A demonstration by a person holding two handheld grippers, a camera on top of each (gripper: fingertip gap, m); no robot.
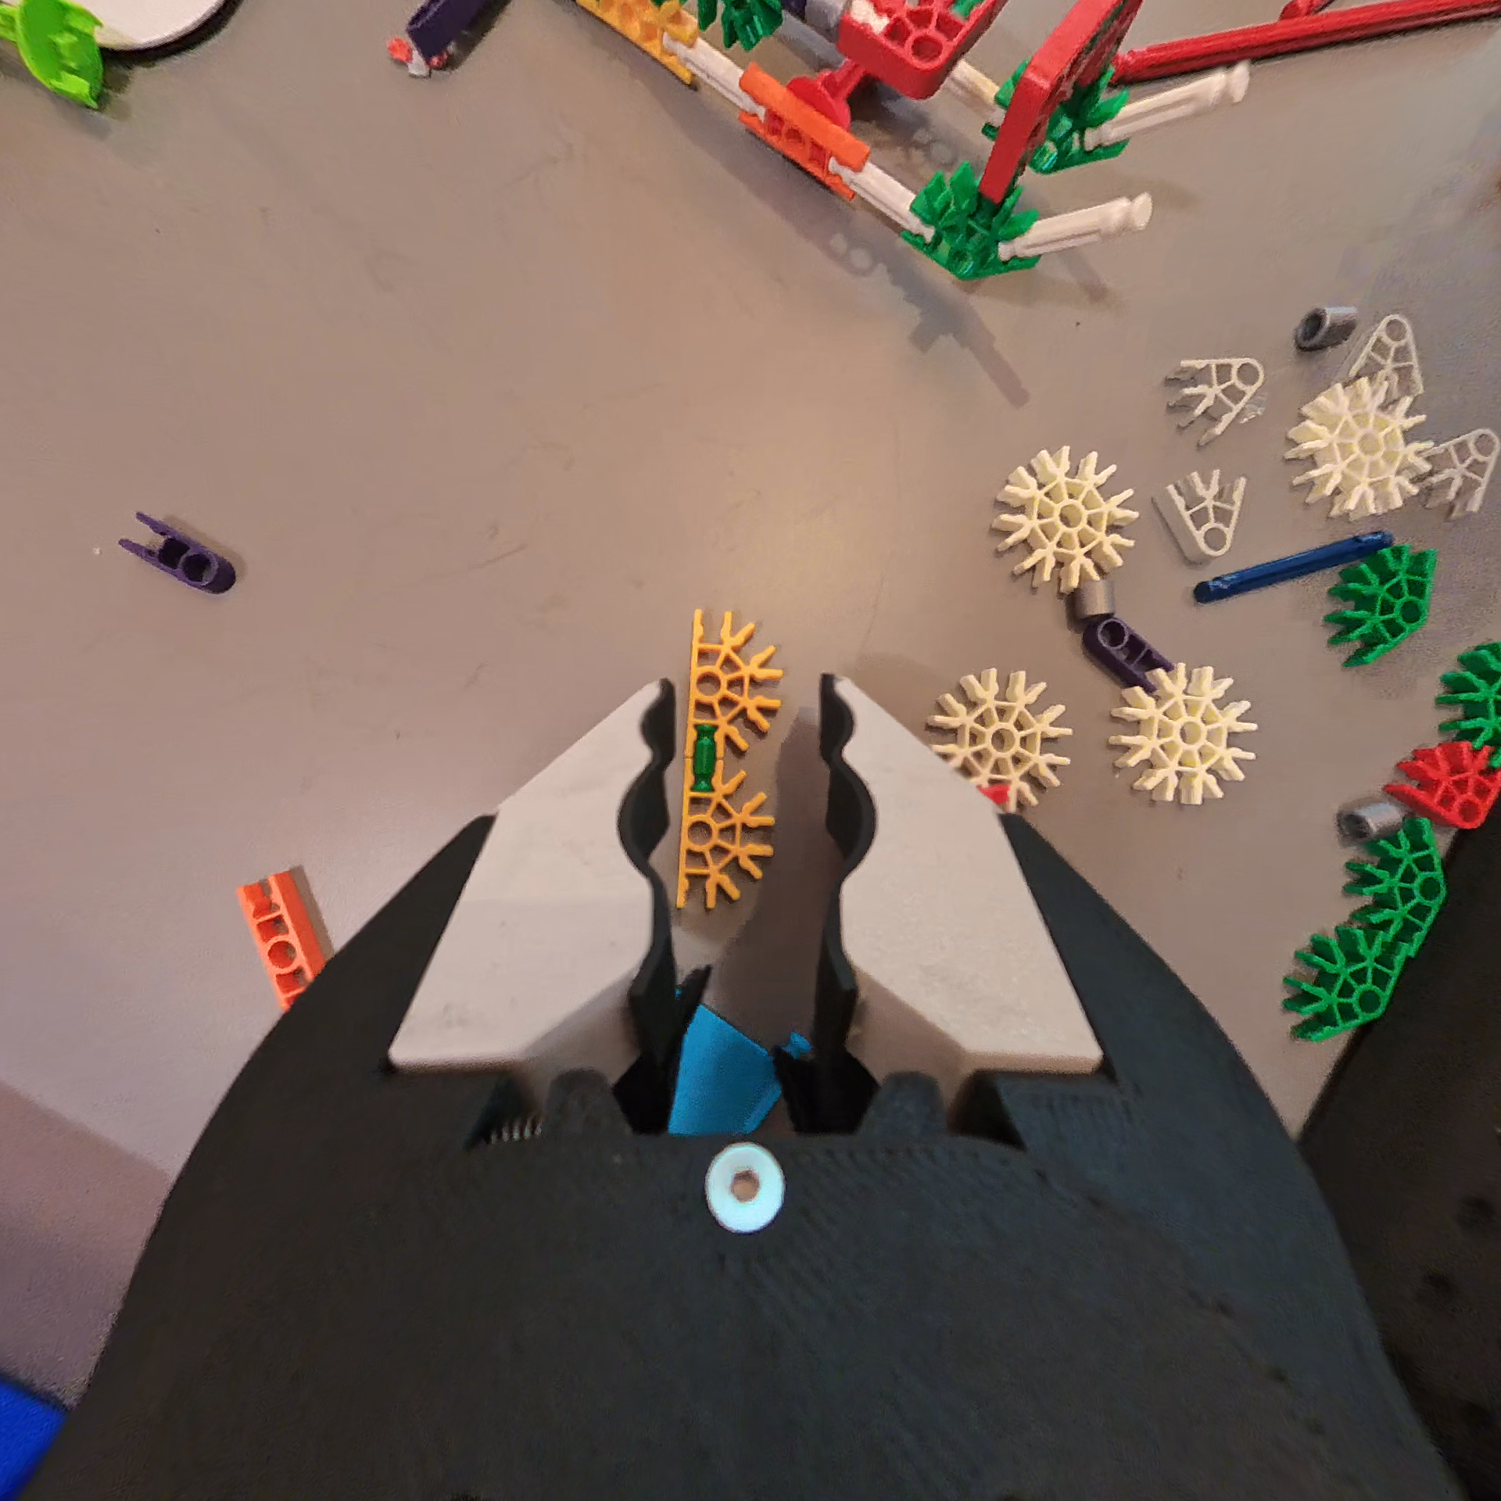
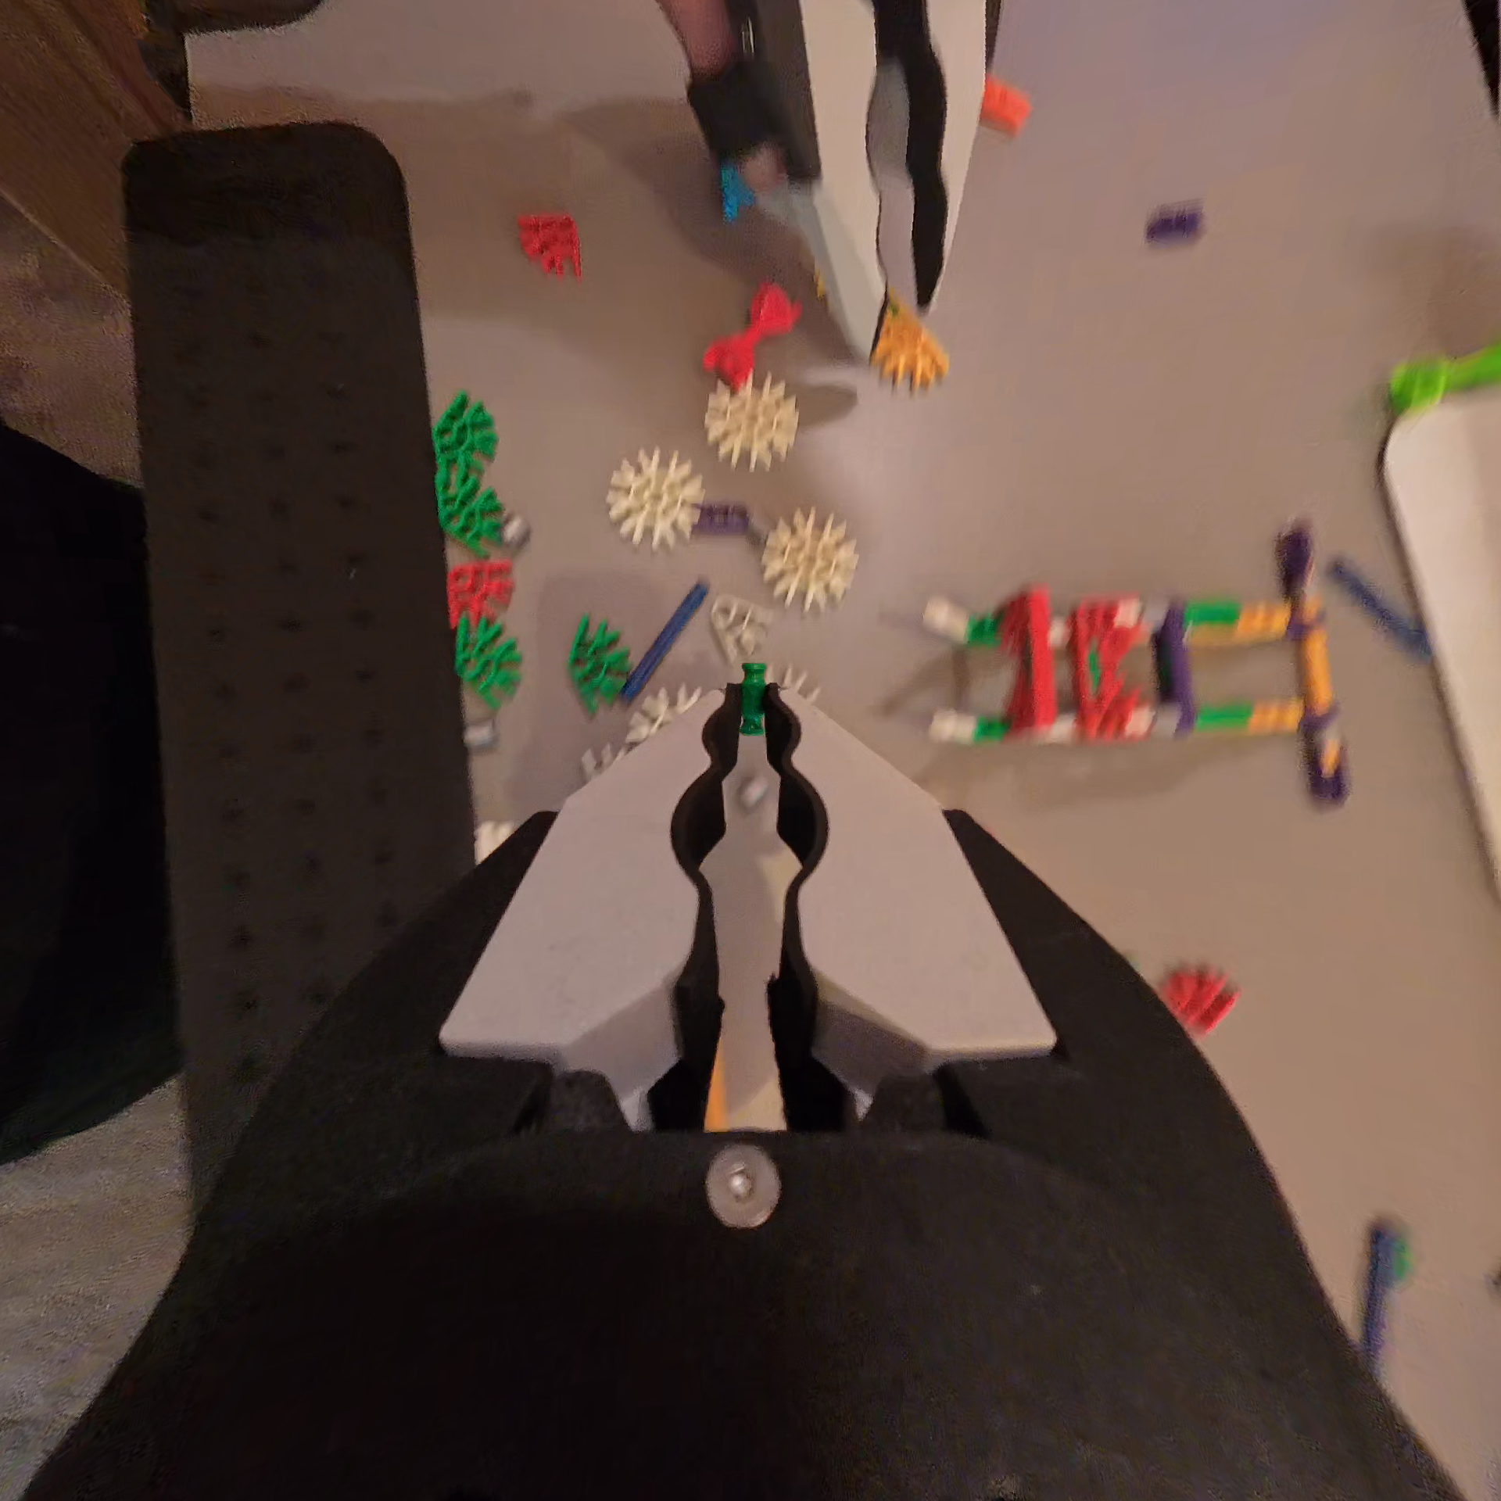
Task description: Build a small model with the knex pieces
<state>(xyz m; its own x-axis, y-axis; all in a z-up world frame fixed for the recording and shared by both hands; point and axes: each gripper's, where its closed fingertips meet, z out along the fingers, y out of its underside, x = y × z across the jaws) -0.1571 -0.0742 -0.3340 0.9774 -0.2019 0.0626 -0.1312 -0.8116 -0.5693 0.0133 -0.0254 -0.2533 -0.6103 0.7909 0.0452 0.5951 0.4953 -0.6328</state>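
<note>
Two yellow plastic half-wheel connectors joined by a green rod (image 1: 725, 759) lie between our left gripper (image 1: 747, 690)'s parted fingers; our right gripper (image 2: 753, 700) pinches a short green plastic rod (image 2: 753, 697) near the grey table (image 1: 455, 341)'s right edge

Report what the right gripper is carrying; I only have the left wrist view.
Observer: The right gripper is shut on a short green rod, whose end pokes out past the fingertips.
Operator: Tell me what lies nearest that gripper's right side.
Observer: A lone red connector lies on the grey table, level with the base of the gripper's fingers and apart from the other pieces.
Operator: Name anything nearer the camera than that.
Observer: A blue rod lies near the right edge of the picture; it is too blurred to say more.
</note>
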